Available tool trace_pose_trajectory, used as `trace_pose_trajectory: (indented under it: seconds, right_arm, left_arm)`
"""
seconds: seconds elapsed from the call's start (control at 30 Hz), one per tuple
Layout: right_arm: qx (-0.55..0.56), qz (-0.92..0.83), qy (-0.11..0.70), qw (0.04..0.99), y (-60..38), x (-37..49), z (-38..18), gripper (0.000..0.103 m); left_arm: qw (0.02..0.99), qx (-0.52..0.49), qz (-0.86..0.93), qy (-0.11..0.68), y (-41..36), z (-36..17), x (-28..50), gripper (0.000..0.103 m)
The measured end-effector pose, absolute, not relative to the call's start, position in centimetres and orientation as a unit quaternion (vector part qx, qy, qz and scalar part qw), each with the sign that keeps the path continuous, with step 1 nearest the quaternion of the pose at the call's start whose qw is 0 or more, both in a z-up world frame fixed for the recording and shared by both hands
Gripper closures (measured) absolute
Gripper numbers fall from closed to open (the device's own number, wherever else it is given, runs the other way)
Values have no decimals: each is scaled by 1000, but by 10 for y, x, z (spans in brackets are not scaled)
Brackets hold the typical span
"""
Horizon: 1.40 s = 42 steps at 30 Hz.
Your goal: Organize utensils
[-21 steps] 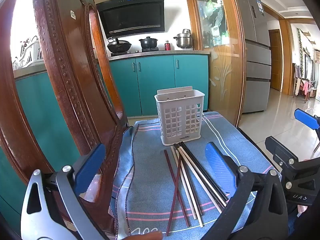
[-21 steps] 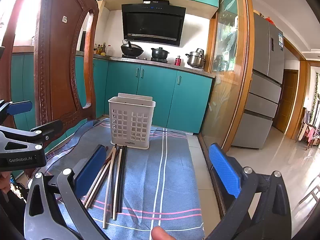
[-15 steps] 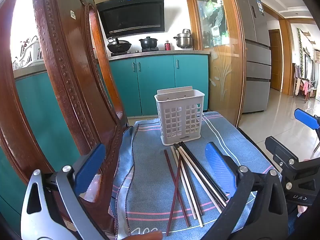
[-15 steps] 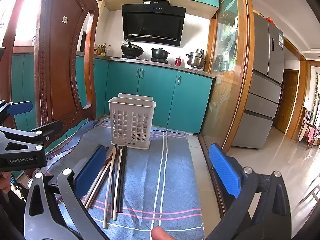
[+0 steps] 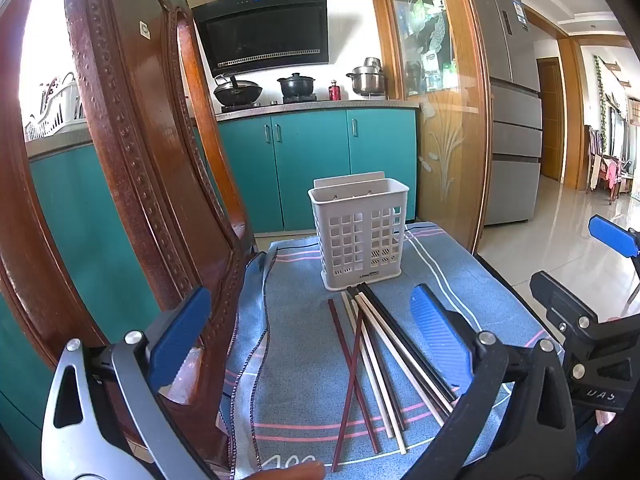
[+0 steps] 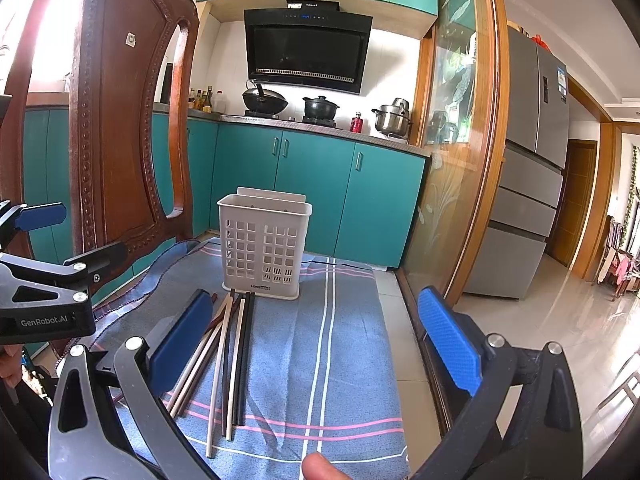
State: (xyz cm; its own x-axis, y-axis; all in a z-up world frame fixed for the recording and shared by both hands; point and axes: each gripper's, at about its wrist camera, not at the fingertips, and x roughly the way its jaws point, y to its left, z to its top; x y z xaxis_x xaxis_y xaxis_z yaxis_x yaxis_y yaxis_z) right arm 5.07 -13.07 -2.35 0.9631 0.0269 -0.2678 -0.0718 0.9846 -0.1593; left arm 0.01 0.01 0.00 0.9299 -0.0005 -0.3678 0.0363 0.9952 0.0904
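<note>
In the left wrist view, the left gripper [image 5: 304, 340] hangs with its jaws spread wide and nothing between them, low over a blue cloth [image 5: 304, 360] with pink and white stripes. The chopsticks [image 5: 380, 364] lie loose on that cloth in a fan, their far ends bunched just in front of the white slotted holder [image 5: 360, 232]; 2 dark red ones cross each other at the left of the bundle. They look thin, stiff and light, likely slick, so a pinch near mid-length on a single stick should be steadier than one at a tapered tip. The crossed pair will probably roll or drag its partner. A carved wooden chair back [image 5: 132, 152] stands close on the left, and the cloth edge is rumpled beside it. In the right wrist view, the right gripper [image 6: 316, 344] is likewise wide apart and empty, with the chopsticks [image 6: 228, 360] lying toward its left finger [image 6: 180, 344] and the holder [image 6: 264, 240] upright beyond them. The soft cloth may bunch under a scraping fingertip. Behind stand teal cabinets [image 6: 312, 192], pots on a stove, a range hood and a refrigerator [image 6: 532, 152].
</note>
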Motion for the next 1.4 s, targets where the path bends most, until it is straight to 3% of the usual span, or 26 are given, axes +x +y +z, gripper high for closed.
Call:
trace_pose_trajectory:
  seconds: [1.4]
  right_arm:
    - [-77,33,147,986,-132,56,-25,3]
  left_arm:
    - [981,50,-9,189,1,0,0,4]
